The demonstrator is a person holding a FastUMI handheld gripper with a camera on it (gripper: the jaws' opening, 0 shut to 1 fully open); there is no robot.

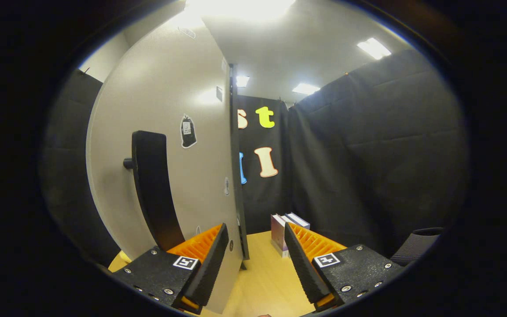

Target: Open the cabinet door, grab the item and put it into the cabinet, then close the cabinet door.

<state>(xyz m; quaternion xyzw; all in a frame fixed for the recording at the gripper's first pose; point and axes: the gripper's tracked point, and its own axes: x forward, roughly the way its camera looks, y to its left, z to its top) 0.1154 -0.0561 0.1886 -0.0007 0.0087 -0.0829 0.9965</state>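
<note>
The pale cabinet door [170, 101] stands swung open, close on my left, its face turned to me. A black curved handle [152, 189] is mounted on that face, just beyond the left finger [209, 264]. The door's dark free edge [237, 176] runs down between the fingers, close to the left one. My gripper [255, 226] is open, and the right finger [302, 264] stands apart from the door. A small pink and white box [280, 233] stands upright on the wooden table [262, 277], just ahead of the right fingertip.
Black cloth walls close off the booth behind and to the right of the table. A dark ribbed object [416, 244] shows low on the right beside the gripper body. A small sticker [188, 131] sits on the door face above the handle.
</note>
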